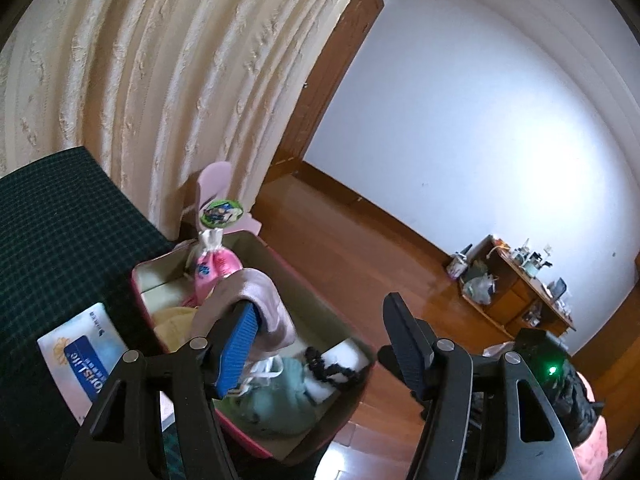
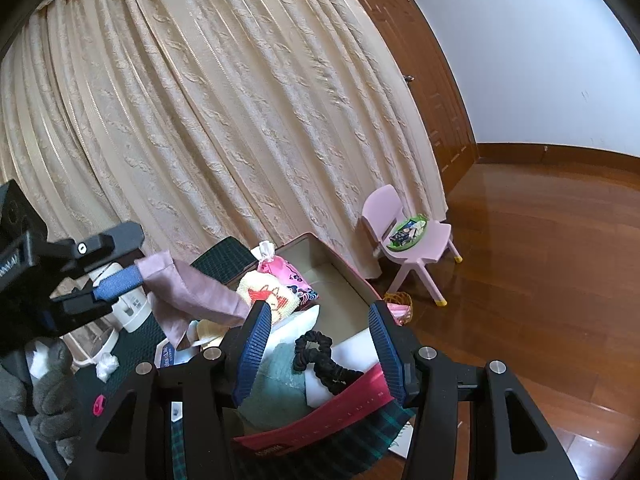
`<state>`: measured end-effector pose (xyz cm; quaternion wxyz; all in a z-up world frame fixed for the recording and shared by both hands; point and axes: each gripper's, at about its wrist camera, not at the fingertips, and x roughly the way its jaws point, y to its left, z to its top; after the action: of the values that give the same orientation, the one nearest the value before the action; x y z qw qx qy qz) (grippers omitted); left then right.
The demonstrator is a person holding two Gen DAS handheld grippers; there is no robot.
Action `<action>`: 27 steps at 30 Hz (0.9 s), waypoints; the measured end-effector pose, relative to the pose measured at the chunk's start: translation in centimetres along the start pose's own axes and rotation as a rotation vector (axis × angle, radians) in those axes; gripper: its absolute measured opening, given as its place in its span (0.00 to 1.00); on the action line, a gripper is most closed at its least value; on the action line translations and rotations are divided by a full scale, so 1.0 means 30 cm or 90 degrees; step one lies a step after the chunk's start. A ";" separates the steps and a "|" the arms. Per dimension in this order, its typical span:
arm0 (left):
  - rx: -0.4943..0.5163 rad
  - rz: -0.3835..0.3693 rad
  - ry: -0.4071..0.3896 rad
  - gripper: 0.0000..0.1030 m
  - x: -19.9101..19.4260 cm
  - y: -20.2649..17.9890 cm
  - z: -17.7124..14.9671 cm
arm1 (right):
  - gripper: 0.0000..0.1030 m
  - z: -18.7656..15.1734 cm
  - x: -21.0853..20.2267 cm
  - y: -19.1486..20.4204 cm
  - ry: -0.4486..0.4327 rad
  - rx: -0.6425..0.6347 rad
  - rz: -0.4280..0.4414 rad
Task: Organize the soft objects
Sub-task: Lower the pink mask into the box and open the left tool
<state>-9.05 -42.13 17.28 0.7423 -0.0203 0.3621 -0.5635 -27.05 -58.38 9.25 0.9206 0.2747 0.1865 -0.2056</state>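
Mauve cloth hangs over the red storage box, draped on the left gripper's blue pad. Left jaws stand wide apart, not pinching; the cloth seems only to cling to one finger. Right gripper is half spread, apparently empty, above the black scrunchie.

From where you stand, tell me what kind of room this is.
Probably a room in a home, perhaps a bedroom or living room: long cream curtains, a polished wooden floor, a small pink child's chair, and a red box filled with soft things.
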 end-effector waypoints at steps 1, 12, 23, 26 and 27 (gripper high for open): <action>0.000 0.003 0.002 0.62 0.000 0.004 -0.003 | 0.53 -0.001 0.001 0.002 0.001 0.000 0.001; 0.000 -0.062 0.069 0.72 0.043 -0.018 -0.019 | 0.56 -0.007 0.000 0.009 0.001 -0.002 0.006; 0.043 -0.093 0.199 0.72 0.095 -0.095 -0.111 | 0.56 -0.007 -0.005 -0.054 -0.001 0.032 -0.025; 0.047 -0.126 0.198 0.72 0.080 -0.114 -0.110 | 0.56 -0.003 -0.009 -0.068 -0.003 0.038 -0.032; 0.047 -0.139 0.198 0.72 0.078 -0.119 -0.110 | 0.56 0.001 -0.012 -0.071 -0.004 0.039 -0.034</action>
<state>-13.61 -44.17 15.22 0.6121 0.0550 0.4472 -0.6499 -28.36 -59.92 8.52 0.9065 0.2969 0.1842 -0.2369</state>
